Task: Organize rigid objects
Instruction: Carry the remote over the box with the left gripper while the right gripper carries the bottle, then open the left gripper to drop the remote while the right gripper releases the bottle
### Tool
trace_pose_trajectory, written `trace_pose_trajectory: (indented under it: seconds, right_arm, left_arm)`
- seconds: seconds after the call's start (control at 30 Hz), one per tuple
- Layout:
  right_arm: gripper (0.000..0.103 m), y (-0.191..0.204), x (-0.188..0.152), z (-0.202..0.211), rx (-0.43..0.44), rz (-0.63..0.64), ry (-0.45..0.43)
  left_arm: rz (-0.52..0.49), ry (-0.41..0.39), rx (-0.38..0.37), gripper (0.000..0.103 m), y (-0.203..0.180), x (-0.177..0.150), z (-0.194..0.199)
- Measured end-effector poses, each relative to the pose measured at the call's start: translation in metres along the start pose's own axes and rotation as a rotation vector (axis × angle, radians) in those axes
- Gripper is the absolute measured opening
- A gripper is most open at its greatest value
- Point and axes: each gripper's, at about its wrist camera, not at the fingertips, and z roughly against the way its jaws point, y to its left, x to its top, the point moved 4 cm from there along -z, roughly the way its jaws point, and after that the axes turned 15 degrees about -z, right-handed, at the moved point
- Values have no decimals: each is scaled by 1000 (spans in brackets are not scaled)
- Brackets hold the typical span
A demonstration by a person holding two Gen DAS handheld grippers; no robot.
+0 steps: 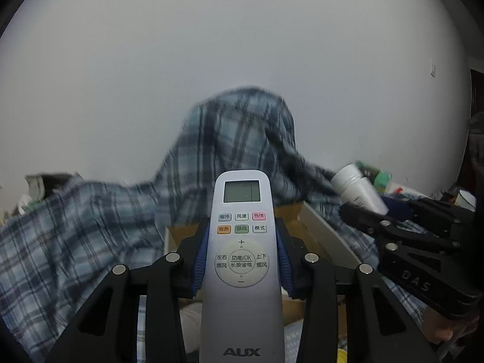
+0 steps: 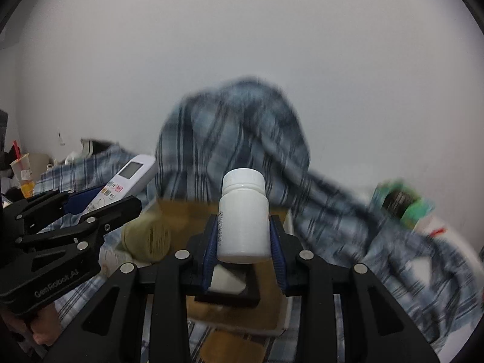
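White bottle (image 2: 243, 217), pale grey remote (image 1: 241, 260), blue plaid cloth (image 1: 90, 227), blue-padded fingers (image 2: 210, 251).

"AUX" on remote (image 1: 242, 257), "GenRobot.AI" on left tool (image 2: 75, 208)

Plaid blanket (image 2: 236, 127) blurred; remote (image 1: 242, 257) base cut off below

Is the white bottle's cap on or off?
On. The white cap sits atop the bottle, which the right gripper holds upright.
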Motion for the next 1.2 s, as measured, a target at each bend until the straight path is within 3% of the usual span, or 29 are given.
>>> trace_pose_trajectory:
  seconds: [0.07, 0.17, 0.27, 0.6, 0.67, 0.73, 0.77, 0.8, 0.83, 1.0, 1.2]
  right_arm:
    - [31, -5, -12, -15, -2, -20, 76]
    - [31, -9, -27, -32, -54, -3, 120]
    - [31, -12, -36, -43, -45, -2, 177]
    - [32, -17, -46, -56, -39, -17, 276]
    - [38, -14, -45, -56, -48, -8, 264]
    - [60, -16, -41, -54, -76, -6, 233]
    - [62, -18, -39, -52, -89, -12, 215]
    - [62, -20, -37, -49, -84, -22, 203]
    - [62, -22, -34, -47, -80, -32, 196]
    - [62, -24, -20, -32, -96, -39, 129]
    - [62, -9, 6, 13, -91, 12, -13]
  left_arm:
    - [-2, 29, -15, 42, -8, -5, -6]
    - [-25, 58, -29, 42, -17, -14, -16]
    - [-33, 88, -41, 42, -24, -21, -24]
    - [-11, 150, -72, 42, -26, -33, -39]
    - [-17, 158, -73, 42, -26, -34, -40]
    - [-22, 155, -62, 45, -26, -34, -39]
    - [-21, 148, -51, 49, -25, -34, -38]
    - [-18, 141, -46, 58, -24, -33, -36]
    - [-10, 132, -39, 62, -22, -31, -34]
    - [12, 81, -3, 62, -12, -20, -20]
    - [10, -42, 36, 62, 0, 15, 34]
